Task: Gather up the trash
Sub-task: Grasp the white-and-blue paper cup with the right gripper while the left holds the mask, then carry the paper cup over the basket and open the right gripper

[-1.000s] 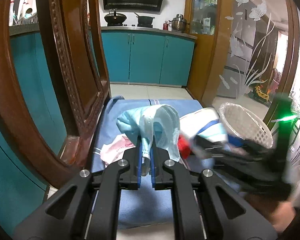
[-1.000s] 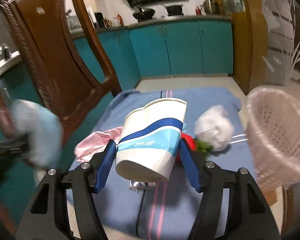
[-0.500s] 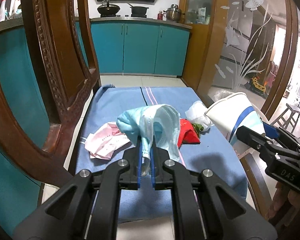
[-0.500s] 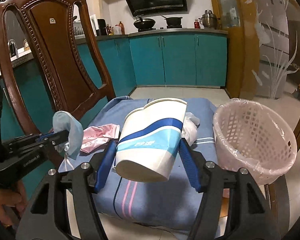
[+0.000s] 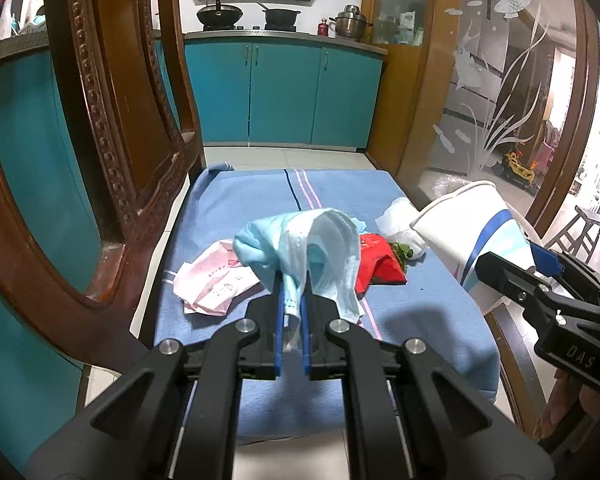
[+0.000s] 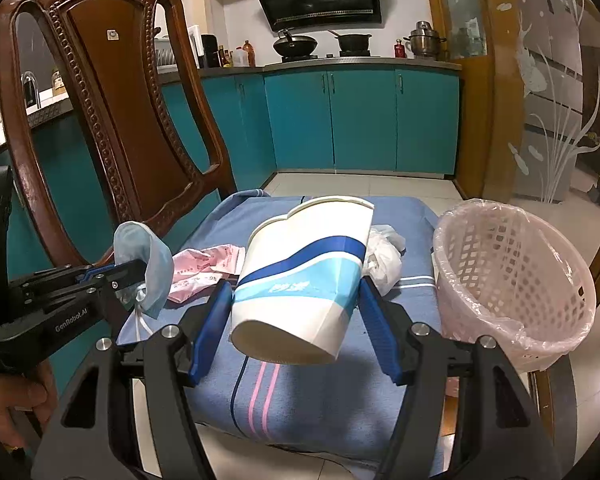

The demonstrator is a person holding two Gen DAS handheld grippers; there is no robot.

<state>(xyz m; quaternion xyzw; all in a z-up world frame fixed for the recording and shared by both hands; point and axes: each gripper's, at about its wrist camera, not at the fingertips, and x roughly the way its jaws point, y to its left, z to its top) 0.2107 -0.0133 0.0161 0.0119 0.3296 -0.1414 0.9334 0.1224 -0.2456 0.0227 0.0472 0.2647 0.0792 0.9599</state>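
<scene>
My left gripper (image 5: 291,300) is shut on a light blue face mask (image 5: 312,248) and holds it above the blue cloth (image 5: 260,200); it also shows in the right wrist view (image 6: 138,270). My right gripper (image 6: 296,304) is shut on a white paper cup with blue bands (image 6: 304,276), held above the cloth, left of the pink lined basket (image 6: 512,276). The cup also shows in the left wrist view (image 5: 468,236). On the cloth lie pink paper (image 5: 216,280), a red wrapper (image 5: 380,264) and a white crumpled tissue (image 5: 400,220).
A carved brown wooden chair back (image 6: 112,112) stands at the left of the cloth. Teal kitchen cabinets (image 6: 360,120) line the far wall. A glass door with wood frame (image 5: 500,92) is at the right. The floor is pale tile.
Both grippers have drawn back from the cloth with their loads. The right gripper with the cup has shifted right, and the basket now sits beside it.
</scene>
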